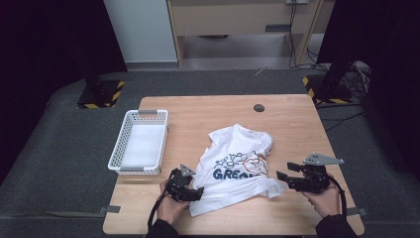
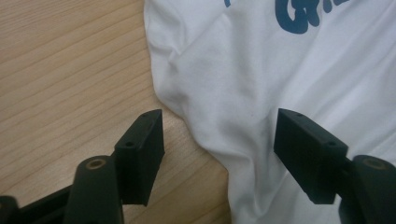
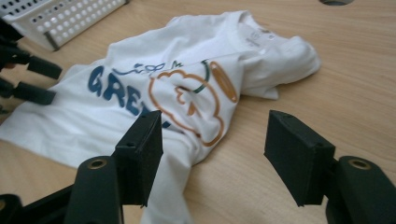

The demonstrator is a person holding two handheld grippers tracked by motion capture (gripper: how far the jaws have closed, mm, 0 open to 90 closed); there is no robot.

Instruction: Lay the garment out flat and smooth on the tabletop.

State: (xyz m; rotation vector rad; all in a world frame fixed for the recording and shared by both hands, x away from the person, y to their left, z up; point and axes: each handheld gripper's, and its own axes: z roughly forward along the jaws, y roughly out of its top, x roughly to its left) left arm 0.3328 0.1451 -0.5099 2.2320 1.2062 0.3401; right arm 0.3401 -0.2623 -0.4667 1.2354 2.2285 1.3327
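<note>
A white basket (image 1: 138,143) stands at the desk's (image 1: 297,124) left, beside it the left claw (image 1: 197,192) — jaws apart over a rumpled white T-shirt's (image 1: 236,166) near edge at mid-desk — and the right claw (image 1: 286,176), likewise apart, just off the shirt's right side.

The white T-shirt (image 3: 154,88) carries blue block letters across its chest, readable as "GRE" before the fold cuts them off; a thin line of script above them is too small to read.
</note>
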